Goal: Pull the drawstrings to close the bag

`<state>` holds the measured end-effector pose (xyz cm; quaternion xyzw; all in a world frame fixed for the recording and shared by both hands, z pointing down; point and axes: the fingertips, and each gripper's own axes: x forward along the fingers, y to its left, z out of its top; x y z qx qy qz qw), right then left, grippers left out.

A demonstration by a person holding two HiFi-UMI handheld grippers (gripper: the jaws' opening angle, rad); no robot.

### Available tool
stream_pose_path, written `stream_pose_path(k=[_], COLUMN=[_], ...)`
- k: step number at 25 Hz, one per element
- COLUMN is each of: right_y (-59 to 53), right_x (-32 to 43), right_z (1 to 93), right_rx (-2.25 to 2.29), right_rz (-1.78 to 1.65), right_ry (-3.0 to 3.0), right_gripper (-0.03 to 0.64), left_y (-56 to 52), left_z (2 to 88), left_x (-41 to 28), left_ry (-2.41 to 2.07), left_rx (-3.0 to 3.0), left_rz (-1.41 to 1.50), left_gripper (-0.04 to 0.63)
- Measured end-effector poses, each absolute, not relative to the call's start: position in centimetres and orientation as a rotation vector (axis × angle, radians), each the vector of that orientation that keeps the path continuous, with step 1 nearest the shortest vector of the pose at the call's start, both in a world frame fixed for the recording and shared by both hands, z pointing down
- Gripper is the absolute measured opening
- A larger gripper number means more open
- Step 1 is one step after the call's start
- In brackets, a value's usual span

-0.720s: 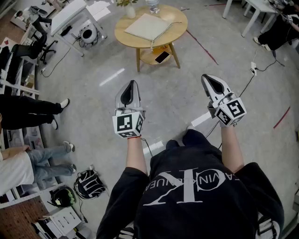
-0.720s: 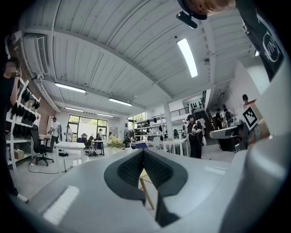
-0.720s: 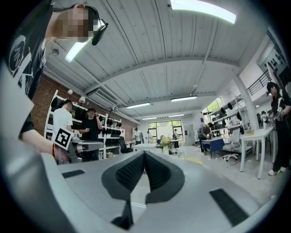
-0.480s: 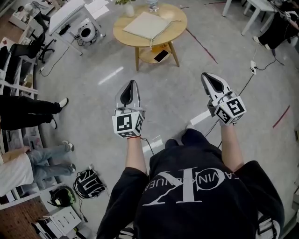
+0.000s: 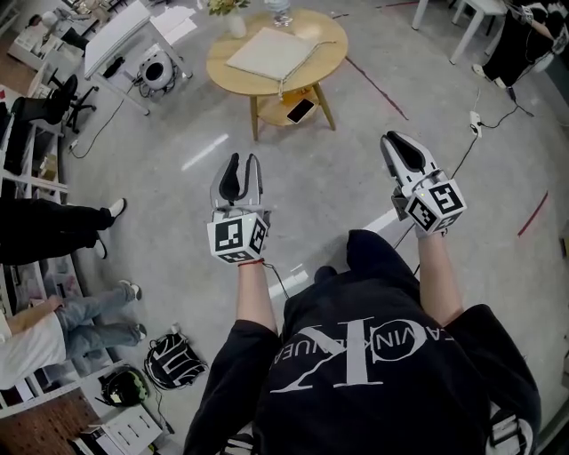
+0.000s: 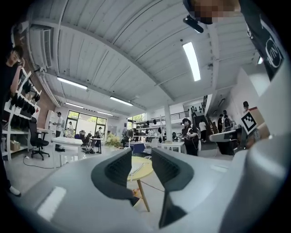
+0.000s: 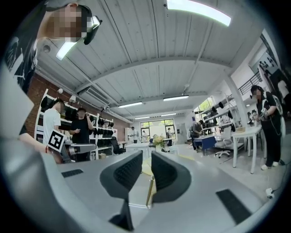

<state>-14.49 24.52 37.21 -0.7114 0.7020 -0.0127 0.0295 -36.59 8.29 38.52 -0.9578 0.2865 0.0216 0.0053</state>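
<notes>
A flat beige drawstring bag (image 5: 274,51) lies on a round wooden table (image 5: 222,67) far ahead of me; one cord (image 5: 283,85) hangs over the table's front edge. Both grippers are held up in the air over the floor, well short of the table. My left gripper (image 5: 242,162) is open with nothing between its jaws; in the left gripper view the table (image 6: 145,169) shows through the gap of the left gripper (image 6: 141,157). My right gripper (image 5: 392,139) is shut and empty, and in the right gripper view the right gripper (image 7: 146,161) points toward the table.
A phone (image 5: 300,110) lies on the table's lower shelf, and a small vase (image 5: 236,25) stands at its back. A white desk (image 5: 124,31) stands at the far left. People's legs (image 5: 62,227) and helmets (image 5: 173,360) are on the left, a power strip (image 5: 474,118) on the right.
The left gripper's jaws, together before, now stand apart. I have stepped a little toward the table. The right gripper stays shut.
</notes>
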Motion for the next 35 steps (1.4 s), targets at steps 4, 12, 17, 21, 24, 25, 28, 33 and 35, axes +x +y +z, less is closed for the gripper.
stream_pose_path(k=[4, 12, 17, 21, 24, 25, 28, 33, 35], right_y=[23.7, 18.4, 15.4, 13.6, 12.3, 11.8, 10.6, 9.4, 9.4], right_x=[-13.5, -6.9, -1.7, 1.6, 4.0, 4.7, 6.4, 8.8, 9.5], right_z=[37.6, 37.9, 37.7, 37.8, 38.4, 38.5, 38.6, 39.2, 39.5], right_rx=[-2.17, -2.079, -2.027, -1.983, -1.948, -1.934, -1.89, -1.849, -1.839], right_rz=[-0.057, -0.057, -0.08, -0.088, -0.111, -0.112, -0.1, -0.103, -0.124], right_ry=[2.175, 2.238, 2.282, 2.333, 2.344, 2.351, 2.395, 2.436, 2.433], right_gripper=[0.126, 0.17, 0.172, 0.172, 0.172, 0.172, 0.172, 0.175, 0.176], left_y=[7.4, 2.2, -0.7, -1.5, -2.1, -2.3, -3.2, -3.2, -2.9], left_z=[38.5, 39.1, 38.3, 38.4, 39.0, 39.1, 38.9, 39.4, 39.7], left_x=[-35.7, -31.9, -28.9, -25.1, -22.6, -22.0, -20.7, -17.9, -17.3], left_ry=[0.885, 1.043, 1.16, 1.181, 1.193, 1.202, 1.253, 1.267, 1.246], left_rx=[-2.995, -2.968, -2.943, -2.938, -2.932, -2.925, -2.895, -2.9, -2.893], left_rz=[0.06, 0.028, 0.063, 0.059, 0.03, 0.027, 0.053, 0.059, -0.003], left_gripper=[0.126, 0.147, 0.147, 0.149, 0.152, 0.153, 0.155, 0.169, 0.183])
